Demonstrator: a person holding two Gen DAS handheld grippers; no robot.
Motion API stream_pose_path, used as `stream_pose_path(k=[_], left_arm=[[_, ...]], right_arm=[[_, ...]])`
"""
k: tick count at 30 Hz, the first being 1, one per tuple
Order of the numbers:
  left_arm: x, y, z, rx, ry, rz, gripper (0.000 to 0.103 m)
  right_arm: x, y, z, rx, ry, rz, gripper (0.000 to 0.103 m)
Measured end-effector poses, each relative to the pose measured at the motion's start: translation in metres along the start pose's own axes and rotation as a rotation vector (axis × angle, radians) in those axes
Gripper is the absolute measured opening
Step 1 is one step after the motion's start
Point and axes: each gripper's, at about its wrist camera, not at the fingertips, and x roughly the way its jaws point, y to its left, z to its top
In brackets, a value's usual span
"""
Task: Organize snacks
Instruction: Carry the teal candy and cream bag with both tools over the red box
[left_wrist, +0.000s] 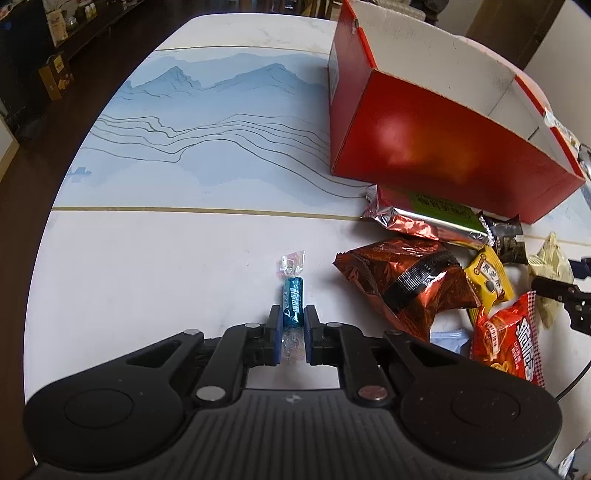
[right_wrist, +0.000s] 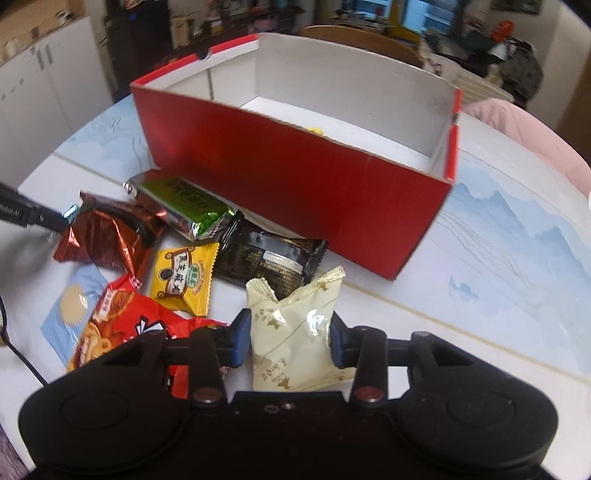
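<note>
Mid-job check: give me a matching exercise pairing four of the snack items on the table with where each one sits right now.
Things:
1. blue twist-wrapped candy
2. cream foil packet with gold stars
3. yellow square sachet
4. green-labelled silver bar

Places:
A. against the red cardboard box, at its foot
B. between the left gripper pads, pinched
C. between the right gripper pads
D. loose on the table, beside the black packet

Pairs: 1-B, 2-C, 3-D, 4-A
</note>
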Motion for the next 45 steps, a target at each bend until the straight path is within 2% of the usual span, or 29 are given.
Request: stream_pose_path(k=[10, 17, 27, 38, 45], left_arm=[[-0.025, -0.004, 0.0, -0.016, -0.029, -0.048, 0.011], [-0.052, -0.016, 0.008, -0.015, -0.067, -0.091, 0.011], [-0.089, -0.038, 0.034, 0.027, -0.137, -0.153, 0.011], [-0.102, -0.073, 0.073, 0.123, -0.21, -0.147, 0.011], [-0.097, -0.09, 0.101, 0.174, -0.217, -0.117, 0.011]], right_arm=[[-0.037, -0.01, -0.006, 0.139, -0.066, -0.01, 0.037], [-0.068, -0.012, 0.006, 0.196, -0.128, 0.0, 0.037], [-0.095, -0.011, 0.032, 0.212, -0.209, -0.006, 0.037], [-0.093, -0.023, 0.072, 0.203, -0.247, -0.051, 0.037], [-0.086, -0.032, 0.097, 0.209, -0.249, -0.068, 0.037]])
